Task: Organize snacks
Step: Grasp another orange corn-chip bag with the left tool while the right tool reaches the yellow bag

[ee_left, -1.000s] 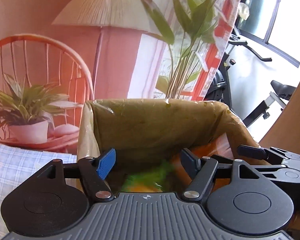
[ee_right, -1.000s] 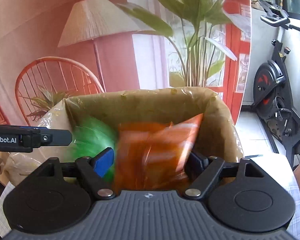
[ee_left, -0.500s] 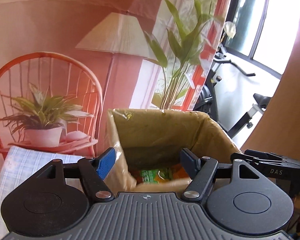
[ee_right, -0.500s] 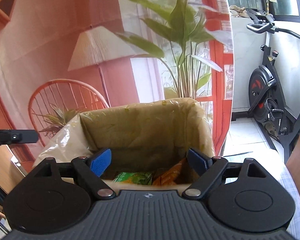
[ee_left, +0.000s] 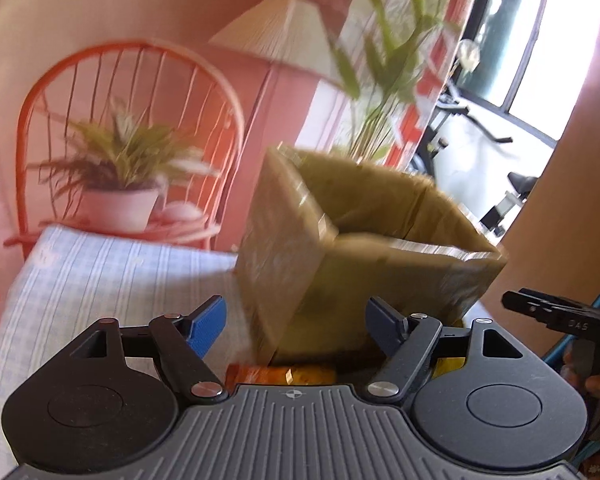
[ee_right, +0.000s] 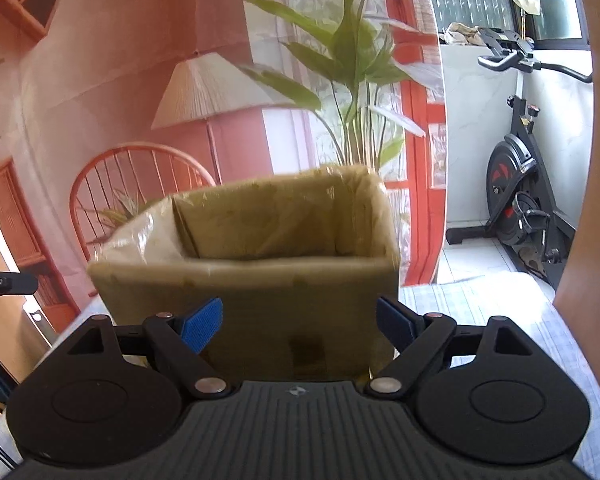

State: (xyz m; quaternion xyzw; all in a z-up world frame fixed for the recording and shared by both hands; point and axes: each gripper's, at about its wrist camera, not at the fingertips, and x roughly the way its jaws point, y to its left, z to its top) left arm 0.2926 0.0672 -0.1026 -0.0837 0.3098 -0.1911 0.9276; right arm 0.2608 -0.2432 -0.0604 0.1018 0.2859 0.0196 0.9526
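A cardboard box (ee_left: 364, 248) lined with clear plastic stands on the checked cloth, and its inside is hidden from both views. My left gripper (ee_left: 296, 322) sits back from the box's near corner, its jaws opening with nothing between them. An orange snack packet (ee_left: 280, 374) lies on the cloth just under it. The right gripper's tip (ee_left: 556, 316) shows at the right edge. In the right wrist view my right gripper (ee_right: 300, 322) is open and empty in front of the box (ee_right: 260, 280). The left gripper's tip (ee_right: 4, 282) pokes in at the left edge.
The checked tablecloth (ee_left: 100, 280) spreads to the left of the box. Behind it hangs a printed backdrop (ee_right: 140, 80) with a chair, a lamp and plants. An exercise bike (ee_right: 520, 184) stands at the far right. A person's hand (ee_left: 598, 376) holds the right gripper.
An orange packet in front of the right gripper dropped into the box. Both grippers then drew back, so the box looks smaller and the snacks inside are out of sight.
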